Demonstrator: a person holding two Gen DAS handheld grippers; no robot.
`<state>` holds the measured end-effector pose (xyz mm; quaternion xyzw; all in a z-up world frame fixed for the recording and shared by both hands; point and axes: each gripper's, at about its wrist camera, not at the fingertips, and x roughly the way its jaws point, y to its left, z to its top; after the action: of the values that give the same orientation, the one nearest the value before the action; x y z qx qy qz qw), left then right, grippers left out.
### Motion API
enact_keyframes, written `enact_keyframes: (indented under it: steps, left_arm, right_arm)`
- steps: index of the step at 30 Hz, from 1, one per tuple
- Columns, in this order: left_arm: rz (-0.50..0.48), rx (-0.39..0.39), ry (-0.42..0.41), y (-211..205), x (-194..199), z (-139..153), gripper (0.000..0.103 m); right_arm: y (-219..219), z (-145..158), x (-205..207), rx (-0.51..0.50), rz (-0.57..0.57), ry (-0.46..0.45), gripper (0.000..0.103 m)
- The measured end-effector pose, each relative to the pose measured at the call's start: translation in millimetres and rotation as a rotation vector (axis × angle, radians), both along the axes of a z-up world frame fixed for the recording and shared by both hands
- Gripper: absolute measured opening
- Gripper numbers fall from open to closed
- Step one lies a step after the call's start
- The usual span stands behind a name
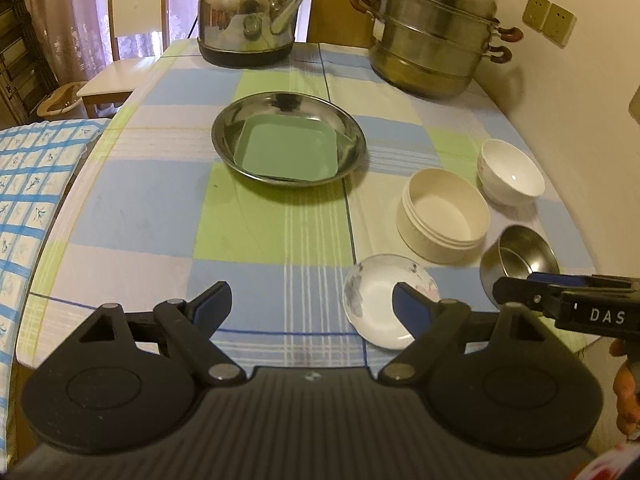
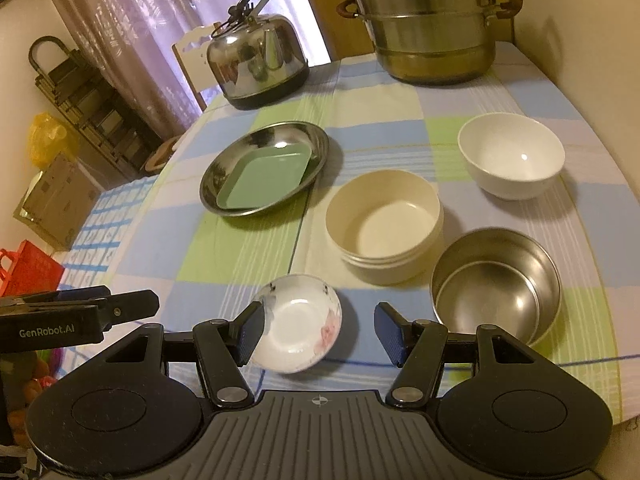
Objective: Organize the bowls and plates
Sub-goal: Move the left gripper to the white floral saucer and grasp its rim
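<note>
Nearby, kettle [image 2: 260, 68] & steamer pot [image 2: 432, 28] at back, both tongs wide open, empty, small saucer [image 2: 298, 328] betw right tongs [image 2: 320, 330].

A white chair [image 1: 132, 36] stands before sheer curtains [image 1: 76, 12], cream wall [image 1: 568, 92] right.

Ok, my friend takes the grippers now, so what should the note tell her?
Left gripper: open, holding nothing.
Right gripper: open, holding nothing, just above the small white flowered saucer.
Green square plate already lies inside the round steel plate.
Cream round plastic bowl, white ceramic bowl and steel bowl stand apart on the checked tablecloth, as does the saucer.
Left to do: probably add the saucer to the plates and nest the bowls.
</note>
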<state>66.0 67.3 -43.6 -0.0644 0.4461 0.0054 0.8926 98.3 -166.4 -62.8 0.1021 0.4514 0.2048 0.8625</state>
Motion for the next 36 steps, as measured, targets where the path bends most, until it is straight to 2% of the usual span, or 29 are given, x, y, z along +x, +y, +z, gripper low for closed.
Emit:
enact_keyframes:
  steps: [16,26,33,36]
  left_arm:
    - [0.000,-0.001,0.065,-11.5,-13.4,-16.7,0.086]
    - [0.000,-0.009,0.114,-9.8,-3.5,-30.9,0.086]
    - [-0.027,-0.011,0.115,-12.3,4.4,-38.2,0.086]
    - [-0.045,-0.018,0.115,-13.4,7.0,-41.3,0.081]
  right_arm:
    - [-3.8,-14.3,-11.1,-0.040,0.011,0.056,0.061]
    - [4.8,-29.1,-3.2,-0.074,0.003,0.068,0.061]
    - [10.0,-38.2,2.0,-0.084,-0.005,0.082,0.061]
    - [13.1,-40.2,4.0,-0.088,-0.001,0.080,0.061]
